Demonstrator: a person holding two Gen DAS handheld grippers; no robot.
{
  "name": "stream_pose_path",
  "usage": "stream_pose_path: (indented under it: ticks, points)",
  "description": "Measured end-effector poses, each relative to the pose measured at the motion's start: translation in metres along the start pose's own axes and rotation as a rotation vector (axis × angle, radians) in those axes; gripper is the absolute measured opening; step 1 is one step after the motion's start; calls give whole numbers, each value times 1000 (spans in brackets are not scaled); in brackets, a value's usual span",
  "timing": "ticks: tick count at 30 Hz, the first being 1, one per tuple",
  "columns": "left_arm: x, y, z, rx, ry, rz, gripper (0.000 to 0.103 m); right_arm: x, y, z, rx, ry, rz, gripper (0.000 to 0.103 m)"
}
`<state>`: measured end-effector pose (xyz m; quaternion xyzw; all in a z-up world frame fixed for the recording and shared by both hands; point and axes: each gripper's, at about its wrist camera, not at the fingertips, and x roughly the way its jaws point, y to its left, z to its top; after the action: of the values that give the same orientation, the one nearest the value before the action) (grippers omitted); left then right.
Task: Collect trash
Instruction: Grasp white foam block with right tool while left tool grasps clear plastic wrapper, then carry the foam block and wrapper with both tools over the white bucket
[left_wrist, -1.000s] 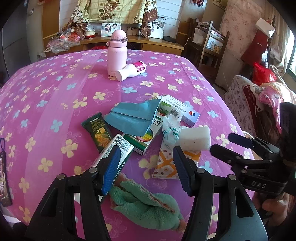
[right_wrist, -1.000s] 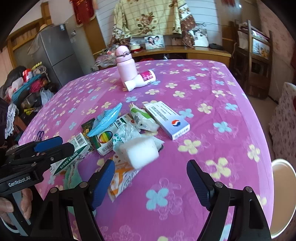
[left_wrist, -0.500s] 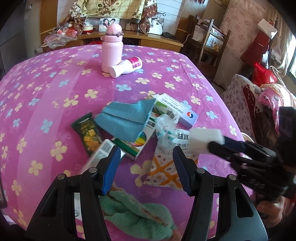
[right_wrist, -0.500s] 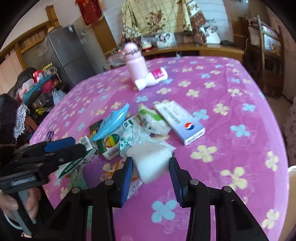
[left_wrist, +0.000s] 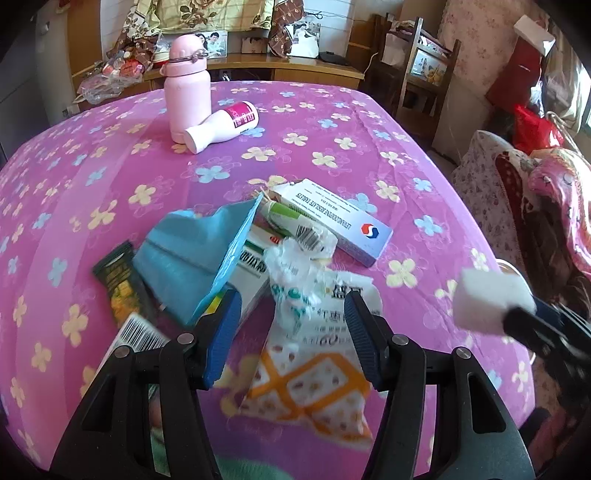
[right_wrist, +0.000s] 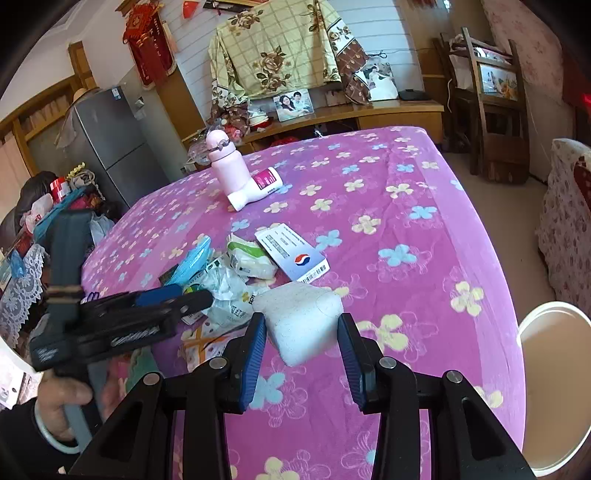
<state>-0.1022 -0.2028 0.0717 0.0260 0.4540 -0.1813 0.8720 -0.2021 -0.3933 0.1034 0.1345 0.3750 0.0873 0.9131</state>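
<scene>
My right gripper (right_wrist: 301, 347) has its fingers clamped on the white foam block (right_wrist: 299, 317), lifted off the desk (right_wrist: 424, 236). The white bin (right_wrist: 554, 391) sits low to the right of those fingers, so this piece is about to go in. My left gripper (left_wrist: 288, 332) hangs open over the wrapper pile (left_wrist: 295, 295) just ahead; boxes and packets there remain uncollected.

A lived-in home: family photographs (right_wrist: 293, 104) on a wooden sideboard (right_wrist: 369, 112), a grey fridge (right_wrist: 107, 147) in the corner, wooden chair (right_wrist: 491, 122), and a flowered pink tablecloth (right_wrist: 406, 221).
</scene>
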Motion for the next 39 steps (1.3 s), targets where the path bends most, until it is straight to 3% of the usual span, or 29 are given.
stream_pose_path:
  ticks: [3, 5, 10, 21, 29, 39]
  points:
    - [10, -6, 3, 25, -1, 17, 52, -1, -3, -2, 7, 2, 3, 38]
    - [17, -10, 4, 47, 15, 26, 32, -3, -4, -4, 10, 1, 5, 38]
    - [22, -11, 3, 59, 38, 15, 11, -5, -5, -5, 20, -1, 10, 38]
    - [-40, -10, -6, 36, -25, -145, 9, -24, -1, -9, 20, -40, 7, 38]
    - [-71, -43, -6, 95, -78, -184, 9, -45, -3, -11, 22, -73, -29, 38]
    - [-78, -87, -11, 168, -93, -193, 9, -72, -22, -16, 51, -103, -86, 38]
